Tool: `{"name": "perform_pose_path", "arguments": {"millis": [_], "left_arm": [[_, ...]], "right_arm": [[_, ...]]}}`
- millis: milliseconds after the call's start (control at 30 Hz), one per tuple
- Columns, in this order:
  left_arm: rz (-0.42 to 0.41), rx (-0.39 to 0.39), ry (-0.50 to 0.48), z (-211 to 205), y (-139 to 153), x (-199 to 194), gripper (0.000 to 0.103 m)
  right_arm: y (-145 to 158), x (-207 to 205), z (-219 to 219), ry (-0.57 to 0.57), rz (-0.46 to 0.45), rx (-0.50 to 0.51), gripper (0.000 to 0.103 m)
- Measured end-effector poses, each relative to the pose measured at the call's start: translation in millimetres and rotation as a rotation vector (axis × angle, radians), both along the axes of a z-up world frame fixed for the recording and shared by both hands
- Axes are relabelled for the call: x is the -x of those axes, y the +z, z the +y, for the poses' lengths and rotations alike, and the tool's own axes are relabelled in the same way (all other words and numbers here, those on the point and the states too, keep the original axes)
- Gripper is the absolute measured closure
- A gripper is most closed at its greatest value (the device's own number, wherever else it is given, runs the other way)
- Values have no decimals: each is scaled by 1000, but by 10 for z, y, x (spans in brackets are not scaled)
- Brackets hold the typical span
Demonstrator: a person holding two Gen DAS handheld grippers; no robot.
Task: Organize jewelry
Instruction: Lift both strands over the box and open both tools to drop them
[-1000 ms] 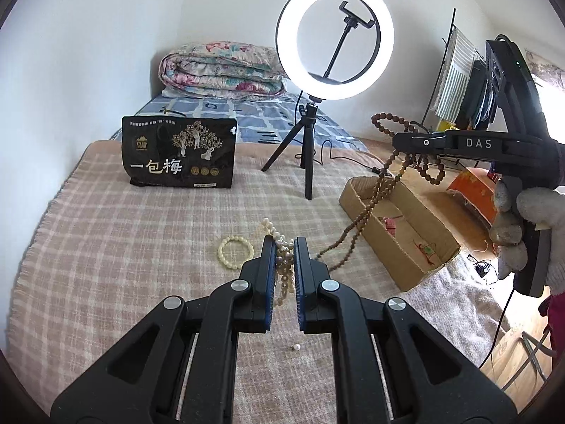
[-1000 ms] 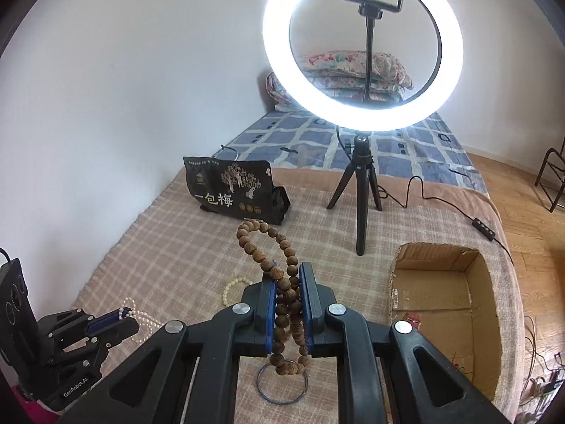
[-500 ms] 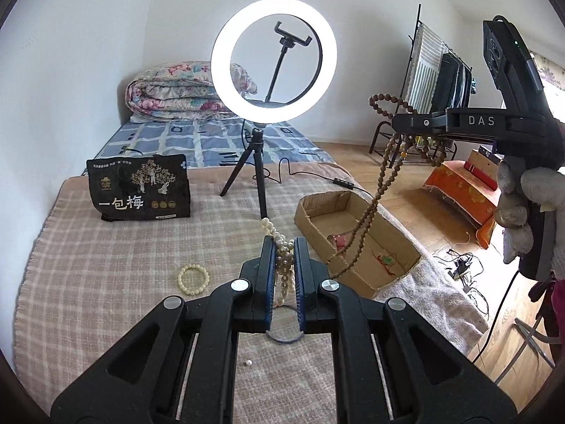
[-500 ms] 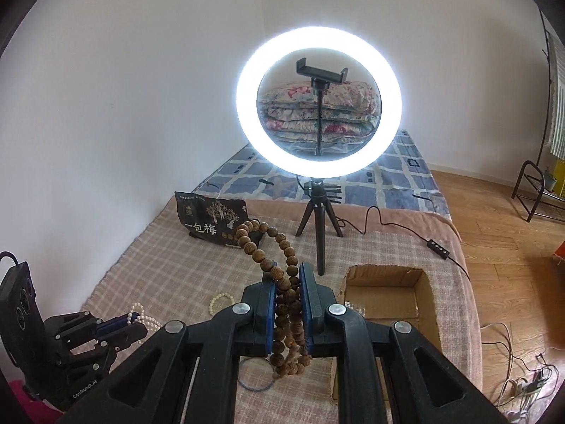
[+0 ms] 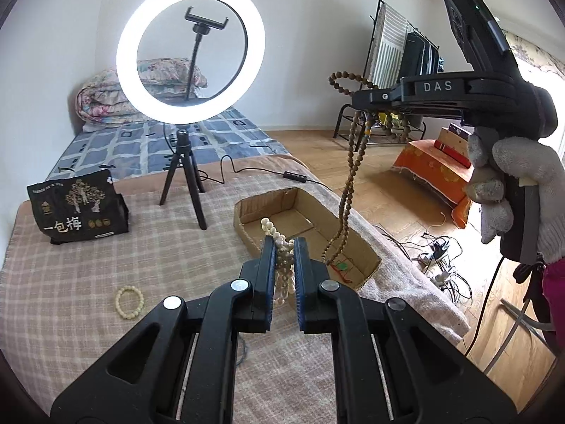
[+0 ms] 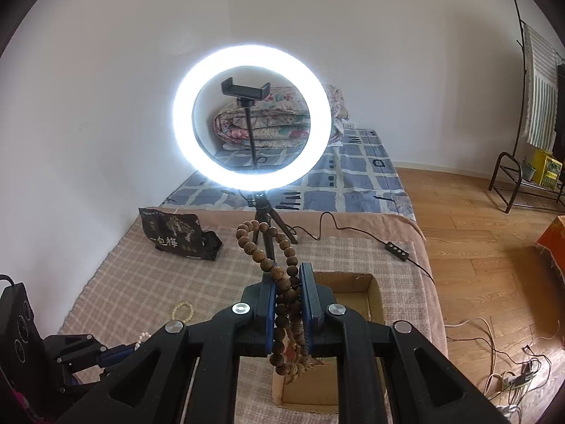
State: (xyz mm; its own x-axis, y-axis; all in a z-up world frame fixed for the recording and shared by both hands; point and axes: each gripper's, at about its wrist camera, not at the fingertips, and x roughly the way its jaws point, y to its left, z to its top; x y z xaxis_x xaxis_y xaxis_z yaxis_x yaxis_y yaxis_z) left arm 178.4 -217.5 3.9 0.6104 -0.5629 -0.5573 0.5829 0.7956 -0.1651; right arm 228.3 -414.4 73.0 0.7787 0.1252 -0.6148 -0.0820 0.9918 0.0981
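My left gripper (image 5: 284, 247) is shut on a cream pearl strand (image 5: 282, 272), held above the checked blanket next to an open cardboard box (image 5: 247, 208). My right gripper (image 6: 286, 279) is shut on a long brown wooden bead strand (image 6: 282, 304). In the left wrist view the right gripper (image 5: 356, 100) is high above the box and the brown beads (image 5: 348, 190) hang down into it. A small cream bead bracelet (image 5: 129, 302) lies on the blanket, also in the right wrist view (image 6: 183, 311). The left gripper (image 6: 116, 353) shows at lower left there.
A lit ring light on a tripod (image 5: 190, 53) stands behind the box, with its cable (image 5: 247, 169) across the blanket. A black snack bag (image 5: 76, 208) stands at back left. The box (image 6: 374, 289) holds small red and green items (image 5: 340, 266). The blanket edge drops to wooden floor on the right.
Both grippers have moved right toward the box with their strands. The brown beads now hang over and into the box. The bracelet stays on the blanket.
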Motion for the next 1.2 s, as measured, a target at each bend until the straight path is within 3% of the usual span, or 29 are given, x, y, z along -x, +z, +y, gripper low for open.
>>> {"name": "perform_pose_path", "arguments": {"millis": [500,1067,1167,1200], "left_arm": [[95,-38,-82,-753,-512,-321,95],[181,-85,-140,-1027,-967,-507,95],[170,-91,-152,-1039,-965,-498,95],[173,-95,-154,-1044,-962,-496,95]], "right_arm": [[-524,-536,-521,-53,69,-2,93],[-1197,-860,-664,-62,173,-35,92],[-1238,-866,-653,-56,183,-37,90],[-1239,-864,-650,-59,182,-31,82]]}}
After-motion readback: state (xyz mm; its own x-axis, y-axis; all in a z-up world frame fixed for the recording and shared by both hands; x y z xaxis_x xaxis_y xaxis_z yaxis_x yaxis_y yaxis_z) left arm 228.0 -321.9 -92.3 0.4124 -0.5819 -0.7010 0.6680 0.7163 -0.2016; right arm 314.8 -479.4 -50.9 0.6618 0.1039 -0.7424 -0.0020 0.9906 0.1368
